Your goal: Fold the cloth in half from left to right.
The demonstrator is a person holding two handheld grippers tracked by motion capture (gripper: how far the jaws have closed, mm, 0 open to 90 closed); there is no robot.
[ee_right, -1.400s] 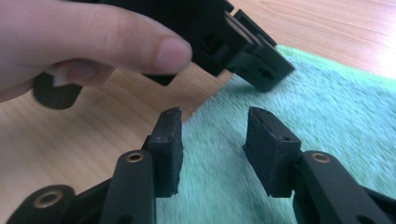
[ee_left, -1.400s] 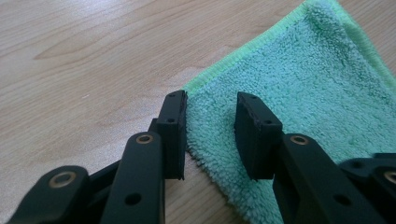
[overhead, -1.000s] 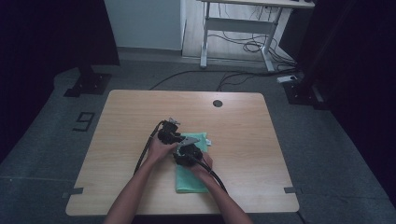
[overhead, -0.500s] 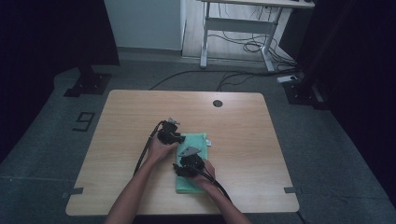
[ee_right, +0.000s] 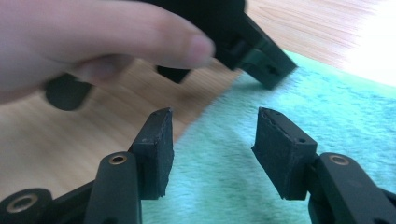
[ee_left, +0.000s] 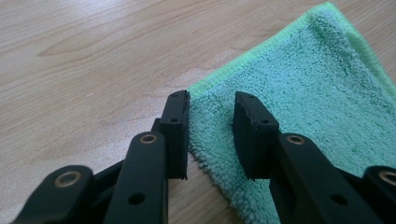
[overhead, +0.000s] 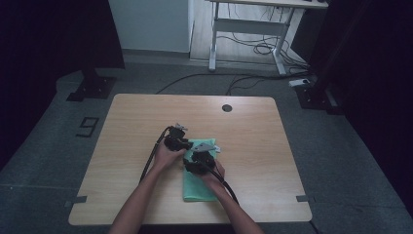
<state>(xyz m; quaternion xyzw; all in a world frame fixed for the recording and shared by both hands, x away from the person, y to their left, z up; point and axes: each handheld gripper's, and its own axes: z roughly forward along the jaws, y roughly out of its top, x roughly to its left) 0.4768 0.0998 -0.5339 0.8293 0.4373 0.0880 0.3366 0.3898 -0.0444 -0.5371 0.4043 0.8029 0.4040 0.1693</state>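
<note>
Nudged a little toward the person since a second ago, the right gripper [overhead: 200,160] now sits over the green towel [overhead: 197,187], its jaws having just been closing a touch yet standing apart with only terry below them. Folded, the towel lies near the middle of the wooden table [overhead: 122,146]. At its far left corner waits the left gripper [ee_left: 211,122], jaws narrowly parted astride the hem, not pinching. I'd say a fold is being set up. Beyond, cables trail under a desk [overhead: 253,29].
</note>
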